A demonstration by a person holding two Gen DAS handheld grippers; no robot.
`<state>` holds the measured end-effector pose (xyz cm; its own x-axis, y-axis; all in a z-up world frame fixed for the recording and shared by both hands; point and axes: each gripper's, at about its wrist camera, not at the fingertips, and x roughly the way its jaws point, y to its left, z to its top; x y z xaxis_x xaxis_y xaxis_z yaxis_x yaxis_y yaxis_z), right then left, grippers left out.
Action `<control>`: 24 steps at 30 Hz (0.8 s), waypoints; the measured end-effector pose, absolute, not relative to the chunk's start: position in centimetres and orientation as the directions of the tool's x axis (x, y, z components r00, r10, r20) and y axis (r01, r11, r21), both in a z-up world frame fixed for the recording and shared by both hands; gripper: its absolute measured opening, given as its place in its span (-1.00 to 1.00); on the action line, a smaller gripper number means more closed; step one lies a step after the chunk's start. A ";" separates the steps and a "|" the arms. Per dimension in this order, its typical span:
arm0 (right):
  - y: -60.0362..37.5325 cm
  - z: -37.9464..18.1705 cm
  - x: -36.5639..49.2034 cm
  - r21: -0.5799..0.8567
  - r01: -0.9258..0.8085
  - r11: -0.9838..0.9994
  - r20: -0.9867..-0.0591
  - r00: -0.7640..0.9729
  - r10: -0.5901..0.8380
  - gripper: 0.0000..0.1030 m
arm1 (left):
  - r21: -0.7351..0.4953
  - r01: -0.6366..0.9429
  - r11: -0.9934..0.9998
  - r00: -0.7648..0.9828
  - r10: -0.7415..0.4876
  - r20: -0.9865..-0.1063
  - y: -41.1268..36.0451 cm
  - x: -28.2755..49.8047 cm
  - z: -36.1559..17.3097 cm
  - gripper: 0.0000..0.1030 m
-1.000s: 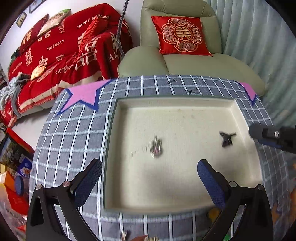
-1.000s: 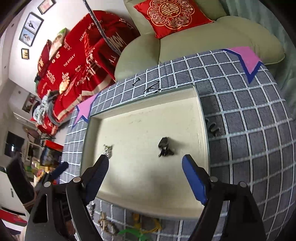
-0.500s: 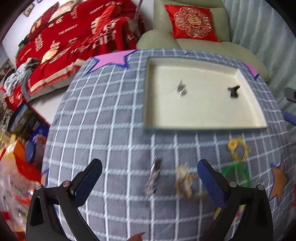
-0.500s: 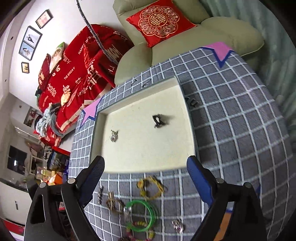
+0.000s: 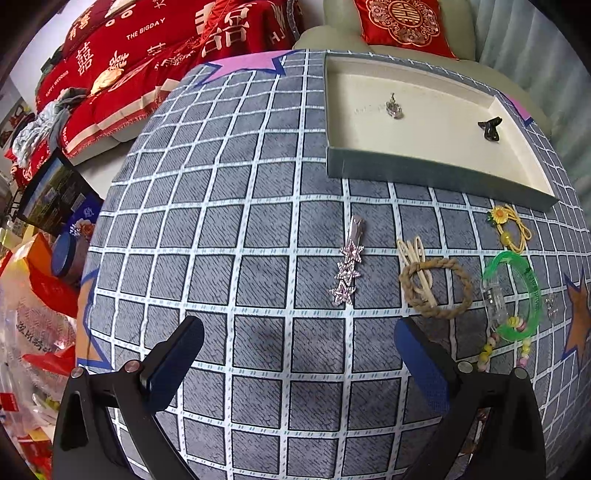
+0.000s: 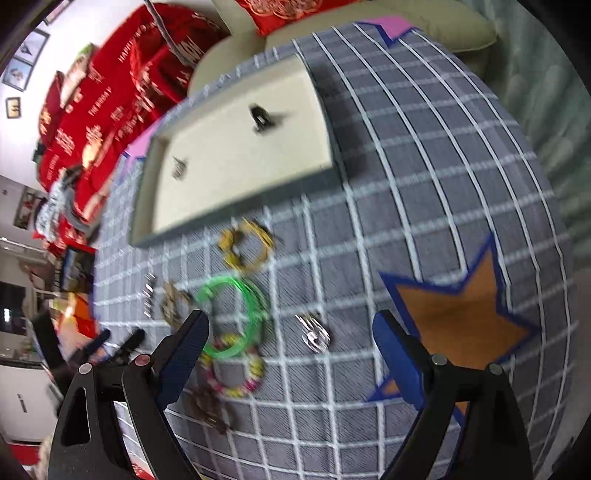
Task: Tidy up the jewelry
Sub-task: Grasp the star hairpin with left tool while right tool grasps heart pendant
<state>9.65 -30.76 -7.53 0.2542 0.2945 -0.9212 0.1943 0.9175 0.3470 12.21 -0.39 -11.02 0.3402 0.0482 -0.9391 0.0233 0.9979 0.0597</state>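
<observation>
A shallow cream-lined tray [image 5: 424, 177] sits at the far right of the checked cloth, holding a silver pendant [image 5: 394, 107] and a black clip [image 5: 490, 129]. On the cloth in front of it lie a pink star hair clip [image 5: 349, 266], a rope bracelet [image 5: 436, 288], a green bangle [image 5: 517, 291] and a yellow flower tie [image 5: 508, 225]. My left gripper [image 5: 299, 354] hangs open just short of the star clip, holding nothing. My right gripper [image 6: 291, 350] is open over a small clear piece [image 6: 316, 334], beside the green bangle [image 6: 232, 317] and a bead bracelet [image 6: 236, 373].
An orange star patch [image 6: 465, 325] marks the cloth by my right finger. A red-covered sofa [image 5: 147, 48] and a green armchair with a red cushion [image 5: 402, 22] stand beyond the table. Boxes and bags [image 5: 48, 236] crowd the floor on the left.
Both grippers have drawn back from above the tray to the near part of the table. The loose jewelry on the cloth has come into view. The right jaws stand slightly wider.
</observation>
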 end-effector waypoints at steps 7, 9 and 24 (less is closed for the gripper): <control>-30.4 -9.6 8.3 0.236 0.195 0.952 -0.961 0.191 0.199 0.79 | 0.053 0.039 0.998 0.361 0.035 -0.932 -0.7 12.6 -11.3 1.00; -30.2 -10.0 8.1 0.211 0.184 0.960 -0.967 0.182 0.178 0.79 | 0.057 0.051 0.997 0.368 0.034 -0.929 -0.8 12.9 -11.3 1.00; -28.6 -11.9 8.6 0.090 0.097 0.991 -0.984 0.161 0.074 0.79 | 0.044 0.073 0.996 0.359 0.015 -0.933 -0.8 15.0 -13.1 1.00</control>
<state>8.60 -28.62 -11.89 0.1614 0.0735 -0.9841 0.0972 0.9912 0.0900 15.01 -0.81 -13.09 0.3587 0.0153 -0.9333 0.0730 0.9963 0.0444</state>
